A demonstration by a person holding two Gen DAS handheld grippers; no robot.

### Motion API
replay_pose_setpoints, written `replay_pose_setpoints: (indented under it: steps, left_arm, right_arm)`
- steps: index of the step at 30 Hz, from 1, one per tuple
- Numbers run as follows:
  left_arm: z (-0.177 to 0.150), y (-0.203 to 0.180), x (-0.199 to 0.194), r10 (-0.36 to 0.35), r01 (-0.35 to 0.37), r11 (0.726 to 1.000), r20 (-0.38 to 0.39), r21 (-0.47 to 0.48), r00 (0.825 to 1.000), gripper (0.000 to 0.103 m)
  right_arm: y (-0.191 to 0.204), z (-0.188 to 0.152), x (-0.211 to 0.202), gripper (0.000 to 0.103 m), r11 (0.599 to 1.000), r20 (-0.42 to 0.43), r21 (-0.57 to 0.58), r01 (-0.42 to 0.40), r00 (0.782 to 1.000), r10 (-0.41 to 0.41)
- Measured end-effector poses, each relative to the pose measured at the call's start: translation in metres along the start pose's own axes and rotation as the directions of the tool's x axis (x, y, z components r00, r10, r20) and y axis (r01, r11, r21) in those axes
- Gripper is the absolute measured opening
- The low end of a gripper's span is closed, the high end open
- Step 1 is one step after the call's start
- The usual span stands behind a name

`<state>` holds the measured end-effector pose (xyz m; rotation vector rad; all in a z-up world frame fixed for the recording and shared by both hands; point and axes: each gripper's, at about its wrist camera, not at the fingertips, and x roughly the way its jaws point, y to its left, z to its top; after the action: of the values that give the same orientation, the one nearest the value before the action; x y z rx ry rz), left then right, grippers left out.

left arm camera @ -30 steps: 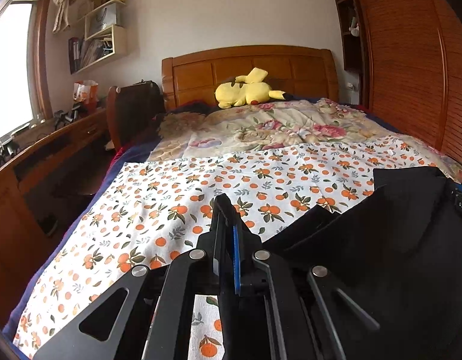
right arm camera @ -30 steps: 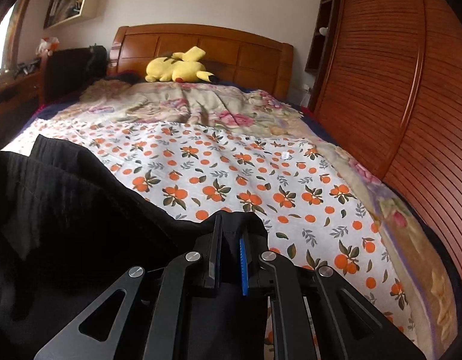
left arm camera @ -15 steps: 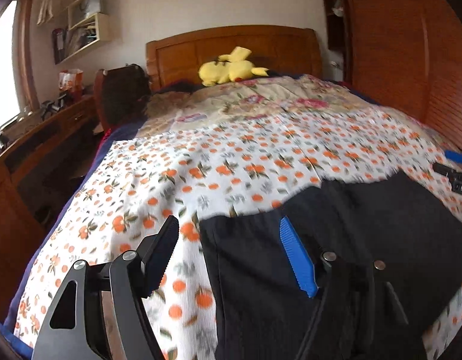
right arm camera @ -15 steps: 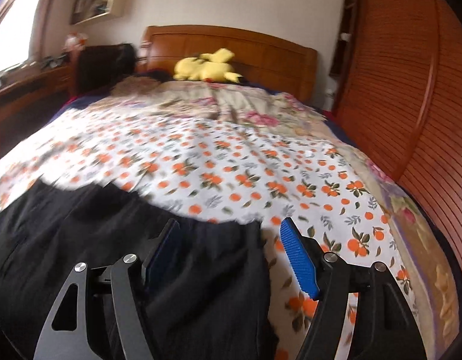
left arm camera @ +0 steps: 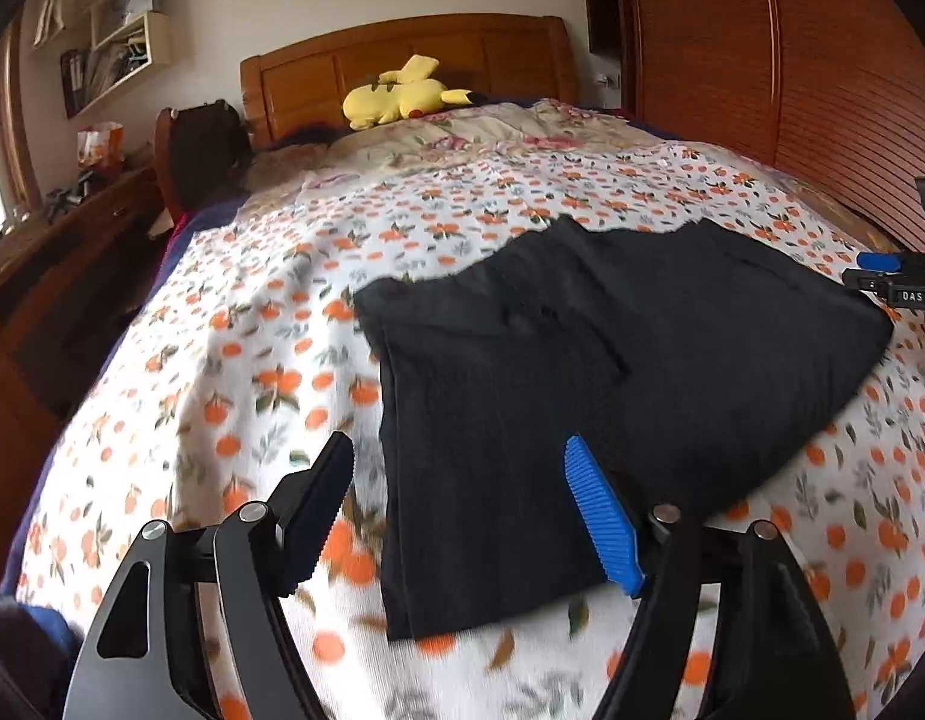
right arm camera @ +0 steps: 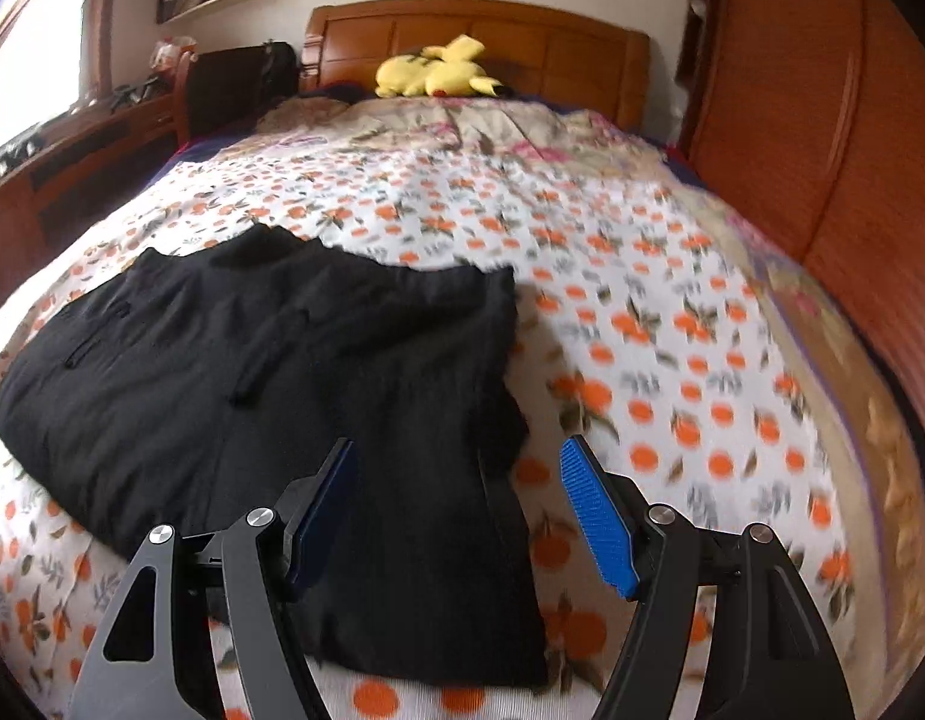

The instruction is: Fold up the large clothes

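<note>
A black garment (left arm camera: 612,360) lies folded flat on the bed's orange-print sheet (left arm camera: 222,372); it also shows in the right wrist view (right arm camera: 282,378). My left gripper (left arm camera: 459,462) is open and empty, raised above the garment's near left corner. My right gripper (right arm camera: 456,462) is open and empty, raised above the garment's near right edge. The right gripper's tip (left arm camera: 894,276) shows at the far right of the left wrist view.
A yellow plush toy (left arm camera: 402,96) lies by the wooden headboard (left arm camera: 402,54), with a floral quilt (left arm camera: 492,132) below it. A wooden desk (left arm camera: 54,252) and dark chair (left arm camera: 201,150) stand on the left. A slatted wooden wardrobe (right arm camera: 834,138) lines the right.
Both grippers were shut on the black garment a second ago; they opened, let it drop onto the sheet, and have since lifted up and back.
</note>
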<state>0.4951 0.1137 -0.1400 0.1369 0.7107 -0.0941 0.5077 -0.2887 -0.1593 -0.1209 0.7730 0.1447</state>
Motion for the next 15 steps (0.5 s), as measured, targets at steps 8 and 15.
replay_pose_setpoints:
  steps: [8,15]
  left_arm:
    - [-0.034,0.015,-0.007,0.005,-0.008,0.998,-0.046,-0.055,0.999,0.075]
    - [-0.051,0.024,0.0,0.013,-0.02,0.997,-0.092,-0.074,0.996,0.075]
  right_arm:
    - [0.001,-0.023,0.001,0.07,0.998,-0.039,0.061,-0.027,0.999,0.029]
    - [-0.01,-0.035,0.016,0.083,0.989,-0.073,0.149,-0.021,0.997,0.032]
